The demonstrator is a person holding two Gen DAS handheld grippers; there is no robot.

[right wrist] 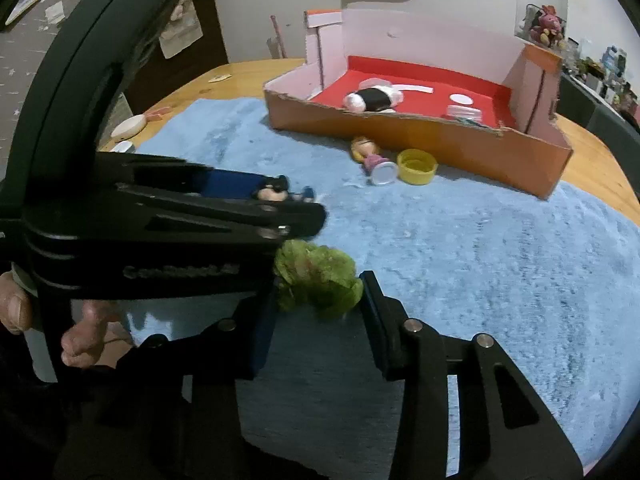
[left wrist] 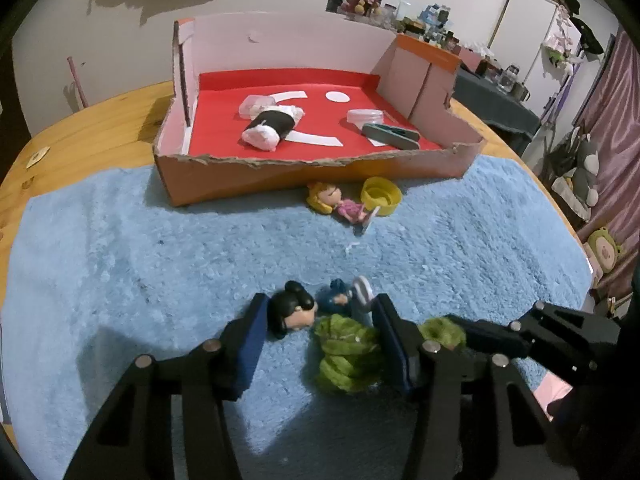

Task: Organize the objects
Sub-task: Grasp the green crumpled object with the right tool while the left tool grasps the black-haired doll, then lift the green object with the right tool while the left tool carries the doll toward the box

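On the blue towel (left wrist: 160,240) that covers the wooden surface (left wrist: 92,120), in the left wrist view, the left gripper (left wrist: 320,328) is seen with its jaws partly open around a black-haired figurine (left wrist: 294,312) and a green woolly bundle (left wrist: 348,356). The figurine's head lies against the left-hand pad, and the bundle lies against the right-hand pad; whether either is truly clamped cannot be told. The right gripper (left wrist: 460,334) is seen just beside, reaching in from the right at another green tuft. Farther off, a blonde doll (left wrist: 340,204) and a yellow cap (left wrist: 381,196) lie side by side just before the torn front wall of a cardboard box (left wrist: 248,176). Inside, on the red floor, a black-and-white roll (left wrist: 272,124), a clear lid (left wrist: 365,115) and a grey clip (left wrist: 392,136) are found.

In the right wrist view, the right gripper (right wrist: 320,300) is shown with its jaws narrowed about the green woolly bundle (right wrist: 316,276), which sits between the pads at their tips; firm contact cannot be made out. The left gripper (right wrist: 288,200) crosses from the left, a hand (right wrist: 80,340) being visible below it, with the black-haired figurine (right wrist: 272,190) at its tip. The blonde doll (right wrist: 368,154) and yellow cap (right wrist: 416,166) lie before the cardboard box (right wrist: 440,140).
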